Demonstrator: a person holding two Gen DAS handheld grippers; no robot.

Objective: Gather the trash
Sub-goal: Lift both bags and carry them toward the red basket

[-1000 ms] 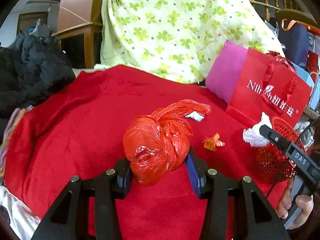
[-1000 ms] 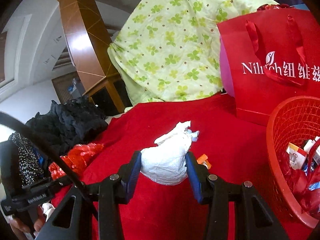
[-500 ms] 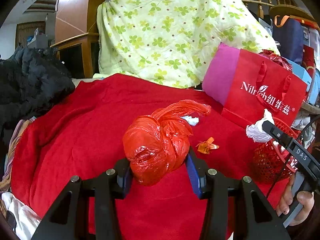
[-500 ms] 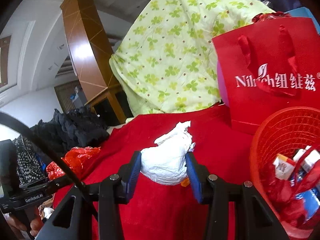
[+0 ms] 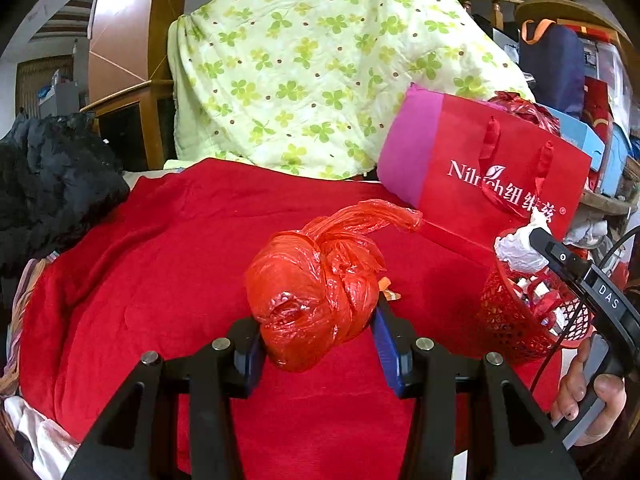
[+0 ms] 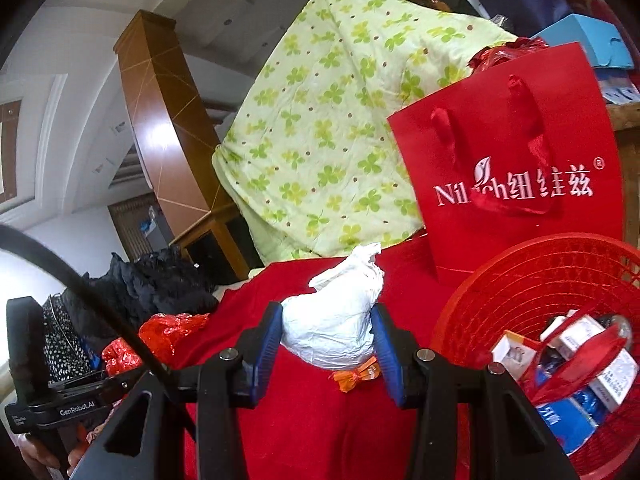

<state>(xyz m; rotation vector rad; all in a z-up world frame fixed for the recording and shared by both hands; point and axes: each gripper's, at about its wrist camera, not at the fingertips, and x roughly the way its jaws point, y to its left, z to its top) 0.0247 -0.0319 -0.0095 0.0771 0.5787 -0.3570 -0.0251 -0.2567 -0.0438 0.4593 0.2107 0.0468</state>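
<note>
My left gripper [image 5: 318, 344] is shut on a knotted red plastic bag [image 5: 316, 296] and holds it above the red blanket [image 5: 160, 260]. My right gripper [image 6: 326, 344] is shut on a crumpled white paper wad [image 6: 336, 324], held just left of the red mesh basket [image 6: 520, 280]. The basket [image 5: 508, 320] holds small boxes and red wrapping. In the left wrist view the white wad [image 5: 516, 248] sits over the basket's rim. A small orange wrapper [image 6: 356, 374] lies on the blanket below the wad; it also shows behind the red bag [image 5: 388, 288].
A red paper gift bag [image 6: 516, 152] stands behind the basket, against a green clover-print quilt [image 5: 320, 60]. Black clothing [image 5: 48, 184] is piled at the blanket's left. A wooden cabinet [image 6: 160, 120] stands behind.
Both grippers have moved right toward the basket with their loads. The white wad has gone from over the blanket to the basket's rim. The basket looms larger in both views.
</note>
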